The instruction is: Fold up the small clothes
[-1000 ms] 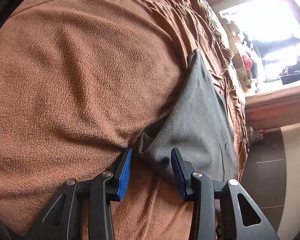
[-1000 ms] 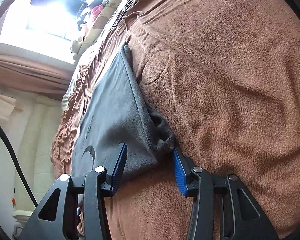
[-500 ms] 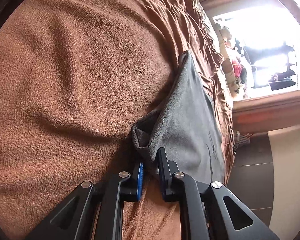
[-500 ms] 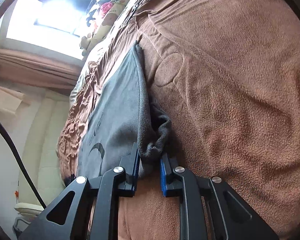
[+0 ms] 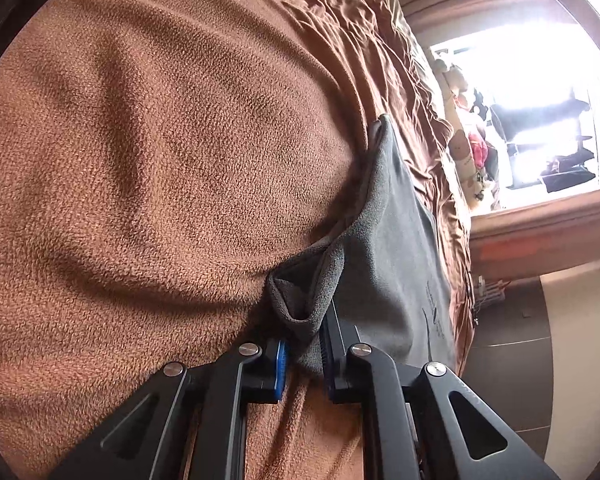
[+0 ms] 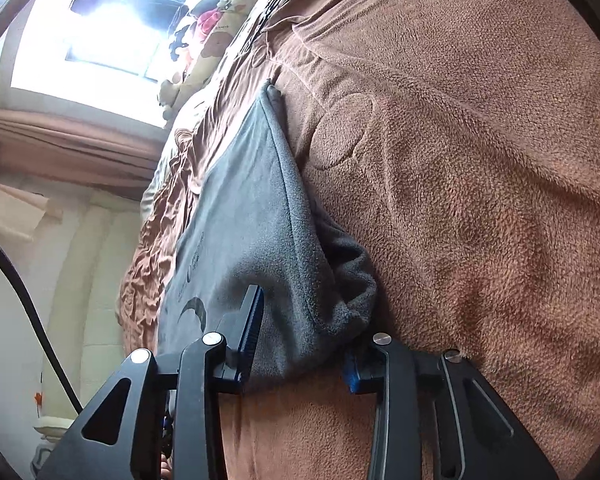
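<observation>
The grey garment (image 5: 384,264) is spread on the brown bed blanket (image 5: 148,152). One near corner is pinched in the left tool (image 5: 303,354). The right tool (image 6: 304,350) has just been opening; its corner sits loosely between the pads. Risk: that corner slips free, and the fold skews.

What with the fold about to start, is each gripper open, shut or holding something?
Left gripper: shut on a corner of the grey garment; jaws have just been closing.
Right gripper: open, jaws just been opening, garment corner between them.
</observation>
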{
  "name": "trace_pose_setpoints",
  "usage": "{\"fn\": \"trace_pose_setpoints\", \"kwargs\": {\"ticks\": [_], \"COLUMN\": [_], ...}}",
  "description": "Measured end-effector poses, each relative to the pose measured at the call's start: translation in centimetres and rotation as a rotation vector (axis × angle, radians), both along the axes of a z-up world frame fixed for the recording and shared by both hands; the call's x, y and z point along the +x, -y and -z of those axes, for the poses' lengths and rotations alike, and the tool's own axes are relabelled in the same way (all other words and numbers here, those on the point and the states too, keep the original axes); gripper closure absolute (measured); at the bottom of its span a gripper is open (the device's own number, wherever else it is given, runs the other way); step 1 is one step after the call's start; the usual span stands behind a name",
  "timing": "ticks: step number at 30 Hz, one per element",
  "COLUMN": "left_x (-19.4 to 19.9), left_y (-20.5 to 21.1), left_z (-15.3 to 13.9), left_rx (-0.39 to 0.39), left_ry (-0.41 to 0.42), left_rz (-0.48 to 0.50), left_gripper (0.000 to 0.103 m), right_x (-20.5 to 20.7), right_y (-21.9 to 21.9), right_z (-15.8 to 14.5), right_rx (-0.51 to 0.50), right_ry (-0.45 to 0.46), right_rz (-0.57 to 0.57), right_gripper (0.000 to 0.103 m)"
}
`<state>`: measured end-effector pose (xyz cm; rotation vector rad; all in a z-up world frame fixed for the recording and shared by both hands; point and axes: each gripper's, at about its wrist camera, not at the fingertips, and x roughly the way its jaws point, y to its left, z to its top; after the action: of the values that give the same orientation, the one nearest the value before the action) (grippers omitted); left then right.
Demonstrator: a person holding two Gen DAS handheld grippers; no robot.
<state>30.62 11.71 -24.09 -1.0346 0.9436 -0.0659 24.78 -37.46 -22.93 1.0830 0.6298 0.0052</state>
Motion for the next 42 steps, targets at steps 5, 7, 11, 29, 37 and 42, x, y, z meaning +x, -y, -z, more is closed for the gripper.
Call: {"fn": "trace_pose_setpoints", "kwargs": {"ticks": [5, 7, 11, 29, 37, 42], "left_x": [-0.5, -0.7, -1.2, -6.9, -10.5, -11.8], "left_y": [-0.5, -0.9, -1.3, -4.1, -5.3, -5.7], "left_z": [-0.3, -0.9, -3.1, -7.7, -7.6, -7.7], "left_rx": [0.015, 0.013, 0.025, 0.061, 0.059, 0.056], "left_ry": [0.010, 0.029, 0.080, 0.144, 0.145, 0.152], "left_rz": [-0.007, -0.016, -0.013, 0.008, -0.001, -0.003], "left_gripper": [0.096, 0.097, 0.098, 0.099, 0.099, 0.099], "right_x": [-1.8, -2.2, -2.8, -6.0, -8.4, -10.2], "right_y": [0.1, 0.0, -0.1, -2.6, -3.8, -4.1], "right_z": [0.1, 0.0, -1.1, -3.9, -3.9, -3.7], "right_rx": [-0.006, -0.003, 0.038, 0.010, -0.067, -0.070], "right_ry": [0.015, 0.021, 0.055, 0.049, 0.032, 0.021], "right_rz": [0.042, 0.040, 0.044, -0.003, -0.039, -0.041], "right_gripper": [0.095, 0.101, 0.102, 0.103, 0.103, 0.103]}}
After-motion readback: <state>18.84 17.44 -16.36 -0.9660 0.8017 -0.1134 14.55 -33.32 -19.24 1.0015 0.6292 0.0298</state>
